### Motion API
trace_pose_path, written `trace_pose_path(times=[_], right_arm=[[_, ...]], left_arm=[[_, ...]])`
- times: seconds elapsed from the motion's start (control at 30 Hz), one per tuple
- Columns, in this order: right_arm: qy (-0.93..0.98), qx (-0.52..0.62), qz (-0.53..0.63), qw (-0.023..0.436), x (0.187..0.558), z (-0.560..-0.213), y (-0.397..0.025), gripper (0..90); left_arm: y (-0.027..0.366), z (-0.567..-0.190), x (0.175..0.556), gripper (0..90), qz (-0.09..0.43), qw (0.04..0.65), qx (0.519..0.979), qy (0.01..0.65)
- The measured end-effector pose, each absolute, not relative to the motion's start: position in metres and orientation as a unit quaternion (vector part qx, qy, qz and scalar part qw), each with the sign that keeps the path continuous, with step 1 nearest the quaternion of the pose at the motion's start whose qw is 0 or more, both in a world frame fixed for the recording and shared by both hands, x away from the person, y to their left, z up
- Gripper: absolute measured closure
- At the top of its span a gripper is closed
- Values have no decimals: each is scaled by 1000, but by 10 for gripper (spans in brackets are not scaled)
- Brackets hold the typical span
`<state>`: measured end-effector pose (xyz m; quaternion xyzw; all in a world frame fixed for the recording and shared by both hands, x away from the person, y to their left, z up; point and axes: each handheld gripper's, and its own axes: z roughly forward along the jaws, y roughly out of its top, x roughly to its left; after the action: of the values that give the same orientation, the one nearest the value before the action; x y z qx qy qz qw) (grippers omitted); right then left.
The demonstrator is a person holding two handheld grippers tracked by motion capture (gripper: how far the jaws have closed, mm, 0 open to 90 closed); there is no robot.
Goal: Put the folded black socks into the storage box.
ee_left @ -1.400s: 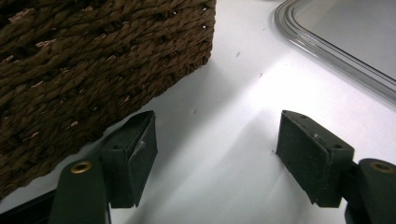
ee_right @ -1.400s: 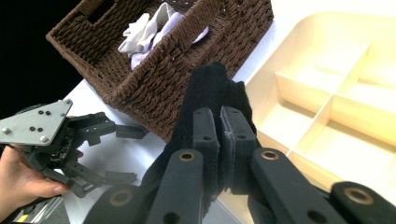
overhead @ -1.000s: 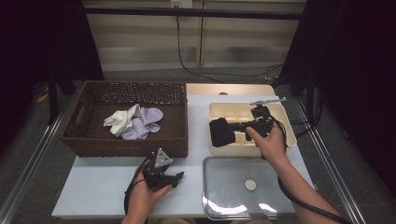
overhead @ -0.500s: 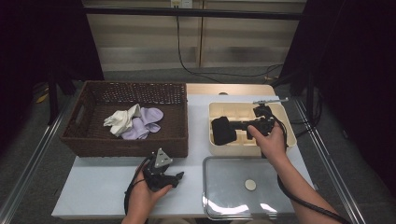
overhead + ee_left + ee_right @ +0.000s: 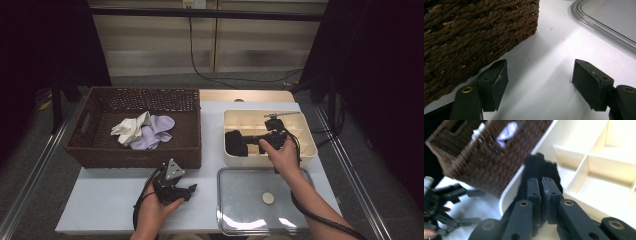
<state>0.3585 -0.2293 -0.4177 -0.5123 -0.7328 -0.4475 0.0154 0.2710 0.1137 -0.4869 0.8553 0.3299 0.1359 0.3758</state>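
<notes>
- A person sits at a white table, seen from above, with a hand-held gripper in each hand.
- The right gripper reaches into a cream divided box on the table's right half.
- Its jaws are clenched on a black cloth, a dark bundle at the left end of the box.
- In the right gripper view, the black cloth bulges out above the two pads, which are pressed close together with the fabric pinched between them.
- The same view shows the box's compartments, pale and separated by thin walls; the cloth sits at the box's wall nearest the basket.
- The left gripper rests low on the table, near the person's edge, just in front of a brown wicker basket.
- In the left gripper view, its jaws stand wide apart with only bare table between them; it is released and holds nothing.
- The wicker basket's woven wall is just beside the left pad in that view.
- Inside the basket lie a white cloth and a lilac cloth, touching each other.
- A clear plastic lid lies flat on the table in front of the cream box, under the person's right forearm.
- A small round disc sits at the lid's centre.
</notes>
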Motion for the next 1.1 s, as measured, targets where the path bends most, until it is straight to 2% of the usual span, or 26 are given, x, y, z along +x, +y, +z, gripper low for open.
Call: trace_pose_path(times=[0.27,0.4,0.53,0.8,1.0,1.1], right_arm=[[-732,-516,-445,17,356,-427,-232,840],[-734,-511,-448,12,355,-426,-232,798],[-744,-504,-439,-3,355,-419,-232,730],[-757,-494,-427,-25,357,-401,-235,692],[-782,-481,-395,-36,360,-393,-233,688],[-791,-474,-385,-35,361,-388,-230,723]], left_arm=[[114,-487,271,284,136,374,856,329],[114,-487,271,284,136,375,856,329],[114,-487,271,284,136,374,856,330],[114,-487,271,284,136,375,856,329],[114,-487,271,284,136,374,856,330],[114,-487,271,284,137,374,856,330]])
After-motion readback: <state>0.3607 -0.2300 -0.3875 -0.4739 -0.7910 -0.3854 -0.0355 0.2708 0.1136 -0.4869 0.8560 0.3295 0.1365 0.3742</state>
